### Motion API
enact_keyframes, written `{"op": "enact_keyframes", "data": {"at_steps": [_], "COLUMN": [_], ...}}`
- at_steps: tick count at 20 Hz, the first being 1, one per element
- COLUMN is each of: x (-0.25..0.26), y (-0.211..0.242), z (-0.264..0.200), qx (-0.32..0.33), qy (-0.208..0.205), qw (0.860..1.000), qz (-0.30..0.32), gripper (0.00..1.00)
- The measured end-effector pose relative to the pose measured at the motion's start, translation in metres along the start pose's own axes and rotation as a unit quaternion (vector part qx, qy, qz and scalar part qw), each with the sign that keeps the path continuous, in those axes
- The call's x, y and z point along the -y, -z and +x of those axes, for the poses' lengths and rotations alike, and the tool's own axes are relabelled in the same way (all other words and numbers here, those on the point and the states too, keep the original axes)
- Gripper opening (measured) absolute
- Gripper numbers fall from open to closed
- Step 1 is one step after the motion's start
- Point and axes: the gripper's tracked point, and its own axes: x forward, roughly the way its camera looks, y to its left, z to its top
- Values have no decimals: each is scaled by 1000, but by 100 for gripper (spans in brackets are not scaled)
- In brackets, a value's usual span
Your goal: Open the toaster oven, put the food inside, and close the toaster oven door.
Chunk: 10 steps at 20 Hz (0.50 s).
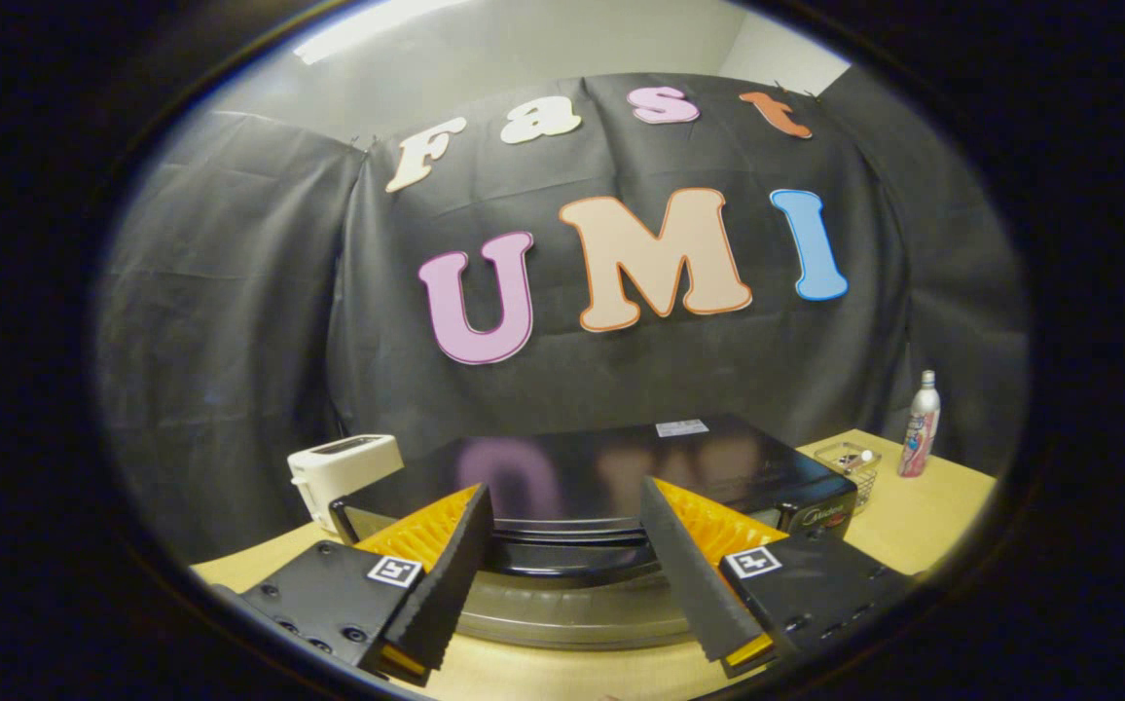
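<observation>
Toaster oven (601, 477) is sitting on the table (923, 516) just ahead of the gripper (577, 623), whose fingers are standing spread wide with nothing between them, framing the oven's handle (572, 557). Left of the oven a white toaster (341, 474) is standing; far right, a clear container (850, 465) and a bottle (919, 425).

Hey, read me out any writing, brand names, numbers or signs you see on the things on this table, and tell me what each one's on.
Nothing can be read for certain.
Toaster oven, script on front panel: too blurred.
White sticker on the oven's top: too small.
Bottle, printed wrap: too small.
Tool, open before the oven: square markers, patterns, no words.
</observation>
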Motion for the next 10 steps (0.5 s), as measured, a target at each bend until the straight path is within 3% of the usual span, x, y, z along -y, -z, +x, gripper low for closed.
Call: {"op": "enact_keyframes", "data": {"at_steps": [10], "x": [-5], "y": [6], "z": [-54], "qx": [49], "qy": [-1], "qw": [999], "qz": [5], "gripper": [95]}}
